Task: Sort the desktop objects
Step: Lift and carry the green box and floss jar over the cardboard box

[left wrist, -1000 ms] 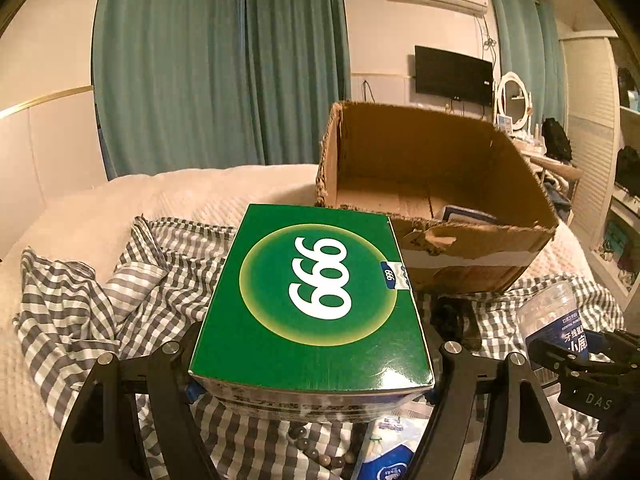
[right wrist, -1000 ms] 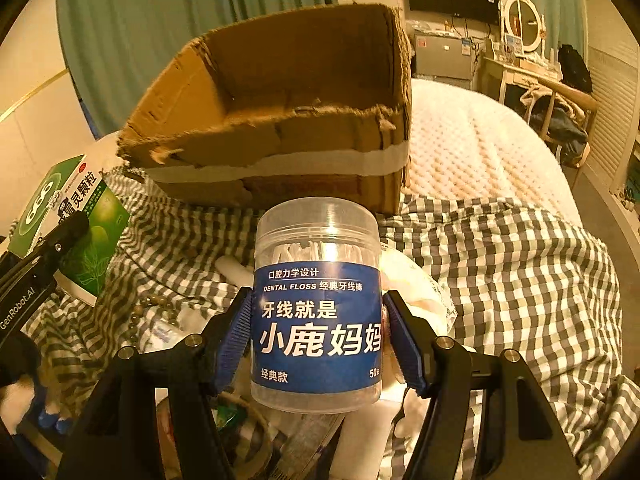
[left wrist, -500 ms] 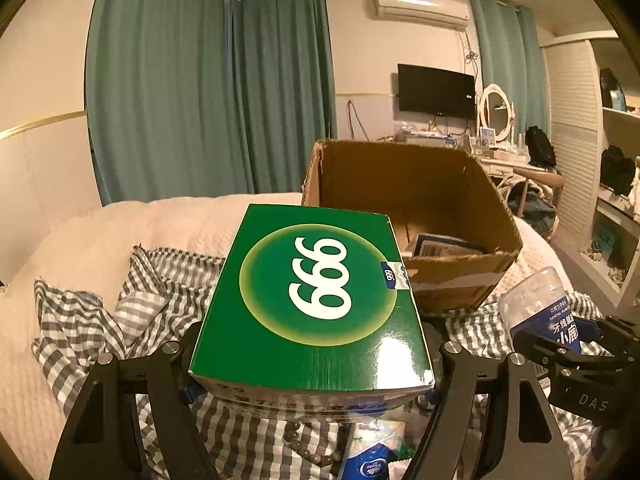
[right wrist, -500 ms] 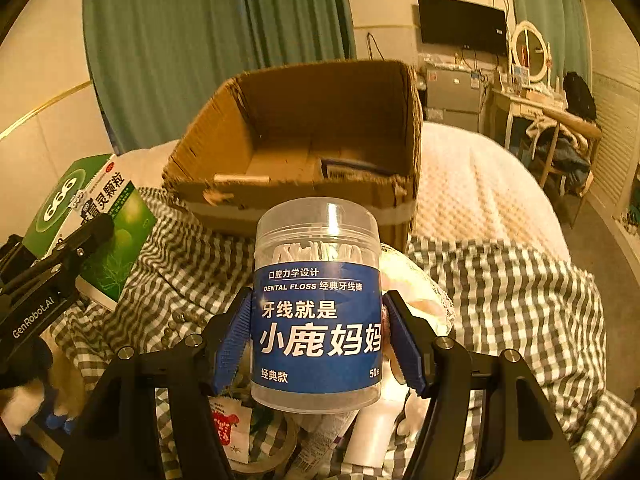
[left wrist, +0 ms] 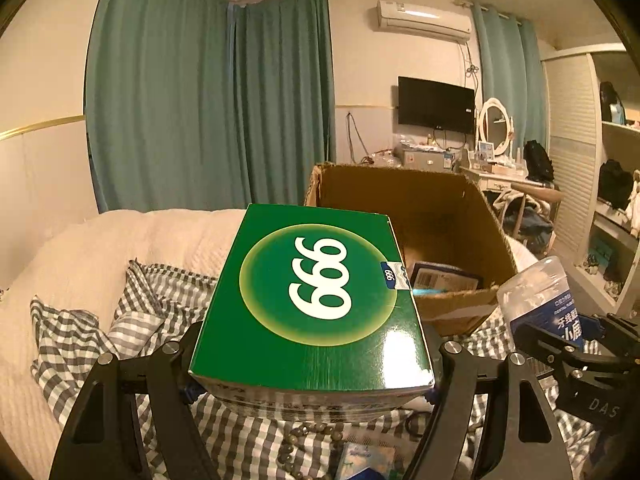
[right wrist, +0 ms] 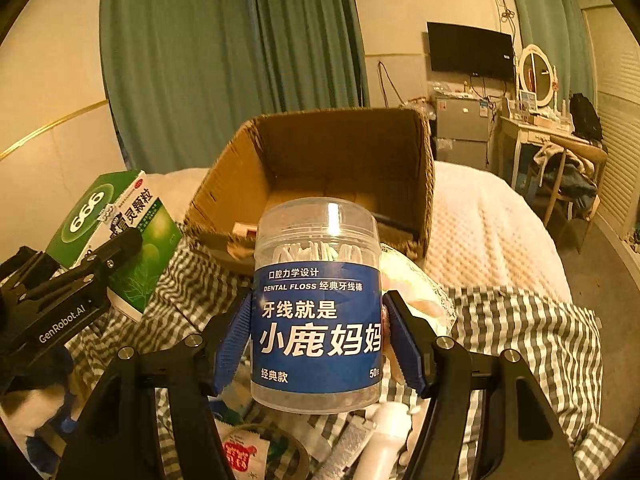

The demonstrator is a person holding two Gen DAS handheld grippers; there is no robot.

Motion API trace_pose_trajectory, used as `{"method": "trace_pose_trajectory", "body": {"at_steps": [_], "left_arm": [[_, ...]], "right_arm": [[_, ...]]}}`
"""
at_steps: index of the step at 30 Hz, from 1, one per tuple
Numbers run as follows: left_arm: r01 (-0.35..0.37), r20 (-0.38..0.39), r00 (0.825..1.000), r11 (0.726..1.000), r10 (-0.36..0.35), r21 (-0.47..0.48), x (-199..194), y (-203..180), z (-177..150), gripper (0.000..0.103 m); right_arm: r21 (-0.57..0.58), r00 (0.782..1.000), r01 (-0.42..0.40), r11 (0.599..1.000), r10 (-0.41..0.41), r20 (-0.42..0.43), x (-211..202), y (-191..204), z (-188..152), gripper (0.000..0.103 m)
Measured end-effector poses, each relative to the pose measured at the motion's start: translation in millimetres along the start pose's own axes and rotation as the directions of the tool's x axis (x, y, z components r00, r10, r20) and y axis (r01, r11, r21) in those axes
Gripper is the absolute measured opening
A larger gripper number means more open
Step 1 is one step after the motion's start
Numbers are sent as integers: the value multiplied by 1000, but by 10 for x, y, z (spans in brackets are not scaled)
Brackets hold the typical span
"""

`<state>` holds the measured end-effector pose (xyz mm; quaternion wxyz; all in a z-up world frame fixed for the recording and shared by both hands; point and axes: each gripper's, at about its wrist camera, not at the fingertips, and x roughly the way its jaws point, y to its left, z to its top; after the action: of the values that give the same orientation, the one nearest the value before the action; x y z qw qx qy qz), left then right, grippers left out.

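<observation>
While both grippers hold items above the bed, the scene reads as follows:
room: carton (left wrist: pixel 436 216) sits open-topped on the white quilt (left wrist: pixel 100 248), ahead of both grippers; air above its rim is free; curtains (left wrist: pixel 208 100) well behind.
carton edges: near wall torn and ragged, taped; left corner frayed; a dark flat item (left wrist: pixel 444 278) lies inside on the floor, near the front wall.
clutter: checked cloth (right wrist: pixel 520 328) spreads under both grippers; beads (left wrist: pixel 296 440), tape roll (right wrist: pixel 280 456), sachet (right wrist: pixel 240 450) and a white tube (right wrist: pixel 384 436) lie on it, below the jar.
green box: box (left wrist: pixel 316 300) marked 666 lies flat between the jaws of the left gripper (left wrist: pixel 312 388), long side pointing forward, top face up; its far end overlaps the carton's near-left corner in view, whether over the rim or short of it, cannot tell.
left jaws: pinching the box by its two sides at the near end.
jar: floss jar (right wrist: pixel 318 320), blue label, clear lid, upright between the blue pads (right wrist: pixel 230 344) of the right gripper (right wrist: pixel 318 344); held above the cloth, short of the carton's near wall.
right jaws: clamped on the jar's lower half, pads touching both sides.
pose: both grippers roughly level, side by side, close; left one seen at the left edge of the right view, jar tilted in the left view at far right.
hands: not seen.
</observation>
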<state>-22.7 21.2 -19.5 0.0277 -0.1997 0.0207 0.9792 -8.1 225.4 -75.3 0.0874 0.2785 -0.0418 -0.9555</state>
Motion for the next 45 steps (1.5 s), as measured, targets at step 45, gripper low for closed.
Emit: {"method": "trace_pose_trajectory", "body": {"at_steps": [45], "left_arm": [[49,72,996,998,-52,48,1033,-196,749,78]], "right_arm": [[-72,994,9,997,-1,113,839,-175,947,64]]}}
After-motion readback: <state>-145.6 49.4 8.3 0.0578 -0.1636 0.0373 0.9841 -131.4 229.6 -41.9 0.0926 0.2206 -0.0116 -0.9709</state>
